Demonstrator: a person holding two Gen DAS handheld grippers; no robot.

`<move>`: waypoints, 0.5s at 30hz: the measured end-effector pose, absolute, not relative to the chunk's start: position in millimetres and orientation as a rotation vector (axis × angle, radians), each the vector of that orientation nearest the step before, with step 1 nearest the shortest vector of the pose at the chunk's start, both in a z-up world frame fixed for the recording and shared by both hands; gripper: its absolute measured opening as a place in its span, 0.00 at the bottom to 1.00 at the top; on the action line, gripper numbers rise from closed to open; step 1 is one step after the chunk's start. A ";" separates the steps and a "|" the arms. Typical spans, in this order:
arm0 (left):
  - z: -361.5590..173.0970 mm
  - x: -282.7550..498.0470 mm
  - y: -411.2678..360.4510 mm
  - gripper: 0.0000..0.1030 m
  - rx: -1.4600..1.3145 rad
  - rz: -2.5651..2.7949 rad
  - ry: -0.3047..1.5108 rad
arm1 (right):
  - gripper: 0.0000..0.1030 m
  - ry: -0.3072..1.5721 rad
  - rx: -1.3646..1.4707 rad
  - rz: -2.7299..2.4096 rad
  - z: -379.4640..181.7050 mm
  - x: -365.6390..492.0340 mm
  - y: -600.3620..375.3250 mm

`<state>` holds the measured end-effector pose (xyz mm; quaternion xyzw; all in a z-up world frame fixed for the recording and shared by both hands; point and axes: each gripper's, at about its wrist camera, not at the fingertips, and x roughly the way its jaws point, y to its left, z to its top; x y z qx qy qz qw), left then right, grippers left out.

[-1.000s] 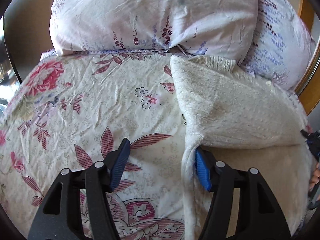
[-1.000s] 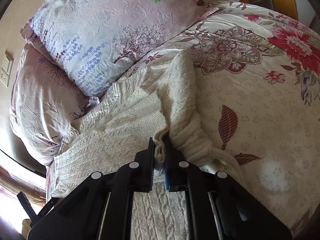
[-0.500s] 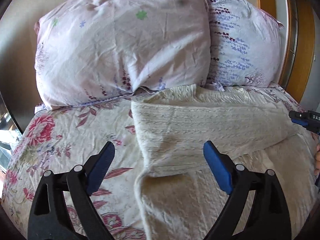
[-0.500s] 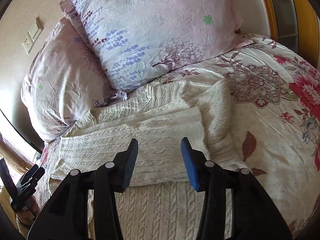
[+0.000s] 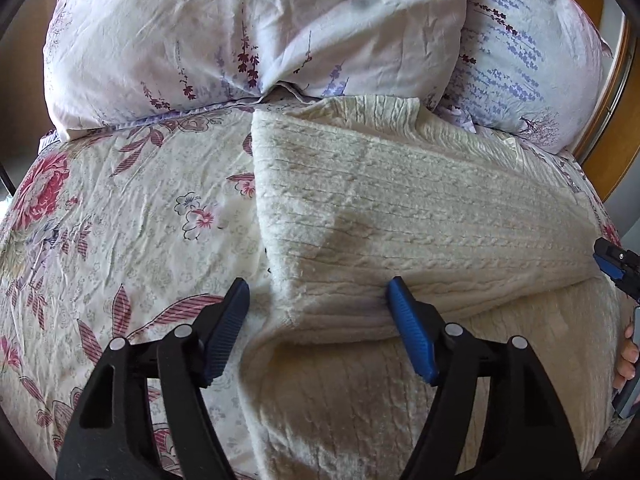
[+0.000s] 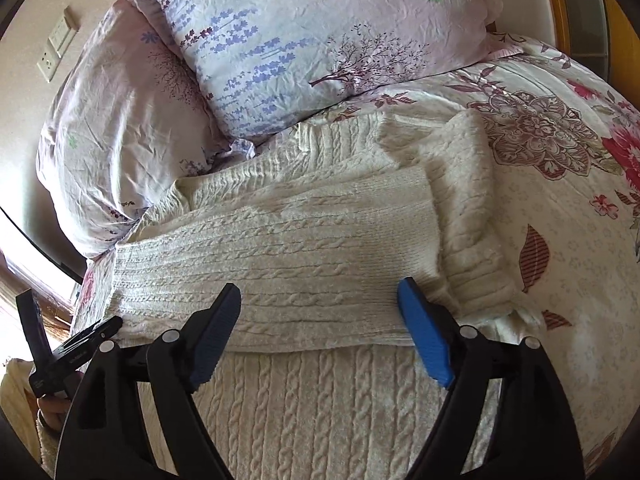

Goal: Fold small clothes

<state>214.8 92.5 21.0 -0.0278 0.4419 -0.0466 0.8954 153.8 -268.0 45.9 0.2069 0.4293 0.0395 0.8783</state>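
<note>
Sweater (image 6: 304, 240): cream cable-knit, flat on the flowered bedspread (image 6: 560, 240) just below the pillows (image 6: 300, 40).
Done: a sleeve (image 5: 420, 232) lies folded across the chest.
Left: likely the body folds — bottom not yet brought up.
Left gripper (image 5: 318, 328): spread, has just narrowed a little, straddling the sweater's edge, pinching nothing.
Right gripper (image 6: 320, 332): has just opened wide — empty.

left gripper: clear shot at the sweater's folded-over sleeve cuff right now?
Probably yes. The left gripper is open with nothing in its jaws, and the sleeve cuff lies just ahead between the fingertips, on top of the sweater. Nothing covers it. The right gripper sits away at the sweater's far edge.
</note>
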 end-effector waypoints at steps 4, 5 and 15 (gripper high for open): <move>36.4 180.8 103.7 0.82 -0.061 -0.140 0.870 | 0.90 0.857 0.478 0.153 61.5 126.3 -280.2; 39.8 167.9 108.0 0.82 -0.064 -0.154 0.853 | 0.90 0.835 0.485 0.169 65.3 115.9 -286.4; 20.2 68.7 154.5 0.71 -0.319 -0.280 0.871 | 0.78 0.823 0.581 0.136 49.5 11.1 -358.8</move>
